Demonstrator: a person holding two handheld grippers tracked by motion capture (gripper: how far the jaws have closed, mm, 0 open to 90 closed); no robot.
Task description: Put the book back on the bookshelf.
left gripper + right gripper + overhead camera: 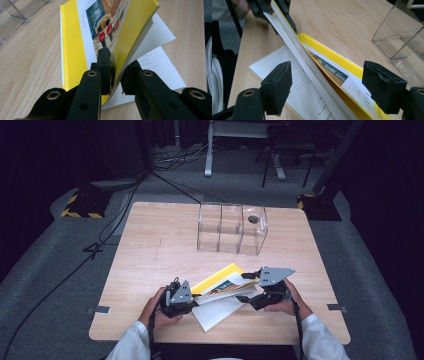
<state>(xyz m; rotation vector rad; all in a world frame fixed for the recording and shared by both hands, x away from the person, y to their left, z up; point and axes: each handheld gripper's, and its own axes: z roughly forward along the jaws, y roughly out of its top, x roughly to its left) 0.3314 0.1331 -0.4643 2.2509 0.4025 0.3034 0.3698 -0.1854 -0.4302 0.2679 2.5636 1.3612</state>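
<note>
Clear plastic organizer (231, 229) stands toward the far edge of the table (150, 245), roughly mid-width, split into three open compartments. The rightmost one holds a small dark object (253, 219), maybe a cap or clip, too small to tell. The other two compartments look bare.

Yellow book (220, 287) lies open near the front edge, center, well apart from the organizer. Its yellow cover (72, 47) is flat on the wood, a picture page showing on it. A wad of pages (294, 52) is lifted off the cover, tilted up on edge between the two grippers. White text pages (217, 312) lie flat below it, toward the front edge.

Left gripper (115, 75) is clenched on the lower edge of the lifted wad, pads pressing both sides. Right gripper (327, 86) is released, jaws spread wide, straddling the book's other end with the lifted pages running between them and touching neither pad. The left gripper's jaws can be seen at the top of the right gripper view, pinching the far end of the wad.

Nothing sits between book and organizer, just bare wood. Past the table: grey floor, cables, stand bases with yellow-black tape.
</note>
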